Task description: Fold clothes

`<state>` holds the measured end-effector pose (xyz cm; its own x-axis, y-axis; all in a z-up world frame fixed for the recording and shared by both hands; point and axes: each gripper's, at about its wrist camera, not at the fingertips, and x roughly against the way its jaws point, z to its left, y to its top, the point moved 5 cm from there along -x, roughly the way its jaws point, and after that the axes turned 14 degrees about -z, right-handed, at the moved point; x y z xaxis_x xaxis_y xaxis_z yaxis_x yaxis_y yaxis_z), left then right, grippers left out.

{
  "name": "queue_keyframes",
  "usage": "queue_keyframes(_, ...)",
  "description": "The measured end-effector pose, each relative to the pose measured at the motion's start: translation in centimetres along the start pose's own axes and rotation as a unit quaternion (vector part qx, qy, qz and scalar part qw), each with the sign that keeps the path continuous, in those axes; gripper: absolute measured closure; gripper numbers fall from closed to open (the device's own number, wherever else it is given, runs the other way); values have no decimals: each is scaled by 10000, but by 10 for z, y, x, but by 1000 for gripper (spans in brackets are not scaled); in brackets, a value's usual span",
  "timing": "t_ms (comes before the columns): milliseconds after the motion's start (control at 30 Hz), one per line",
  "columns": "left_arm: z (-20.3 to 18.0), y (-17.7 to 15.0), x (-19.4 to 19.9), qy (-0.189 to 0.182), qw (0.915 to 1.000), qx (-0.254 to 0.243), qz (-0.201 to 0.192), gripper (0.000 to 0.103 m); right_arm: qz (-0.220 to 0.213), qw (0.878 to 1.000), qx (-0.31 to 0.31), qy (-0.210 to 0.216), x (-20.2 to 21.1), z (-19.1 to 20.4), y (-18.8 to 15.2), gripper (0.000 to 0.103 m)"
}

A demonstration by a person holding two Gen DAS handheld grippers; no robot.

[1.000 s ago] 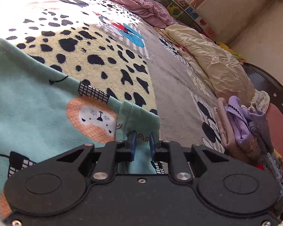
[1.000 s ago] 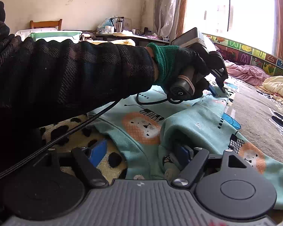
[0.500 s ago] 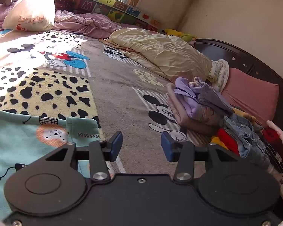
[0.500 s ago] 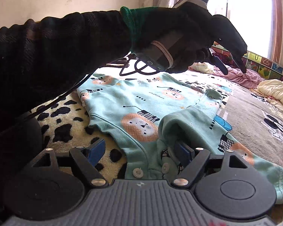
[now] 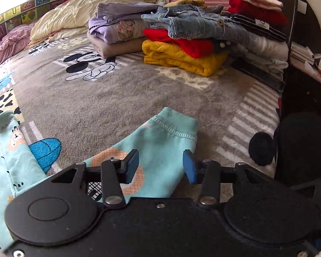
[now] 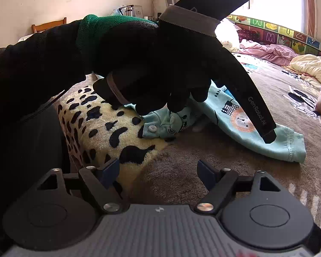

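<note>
both hand-held grippers, left and right, gape empty over one mint garment.

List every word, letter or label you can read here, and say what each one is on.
"GenRobot.AI": on the finger of the left gripper.
"M", "W": letter tiles on the alphabet mat along the wall.
"M", "Z": tiles on the same mat in the left wrist view.
Tag on the striped garment: too small to read.
</note>
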<state>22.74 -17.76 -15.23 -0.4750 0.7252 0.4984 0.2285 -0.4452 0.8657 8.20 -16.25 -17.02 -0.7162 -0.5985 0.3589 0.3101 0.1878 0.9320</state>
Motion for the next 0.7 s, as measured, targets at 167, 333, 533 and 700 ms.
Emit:
queue_keyframes(167,-30,-11,-13,248,9953,-940,47,59,230,9994,-258,-50,-1,-4,-10,24)
queue_keyframes(333,-35,-15,-22,452,9930,-1083,-104,88,101,9994,-261,-186,-6,-2,-7,24)
queue_keyframes(533,41,22,48,1120,9813,761,-1371,99,-624,9973,193,-347,-13,9,19,24)
queue_keyframes(700,124,18,169,2014,8964,2456,-3091,99,-1023,9930,573,-157,-36,11,45,24)
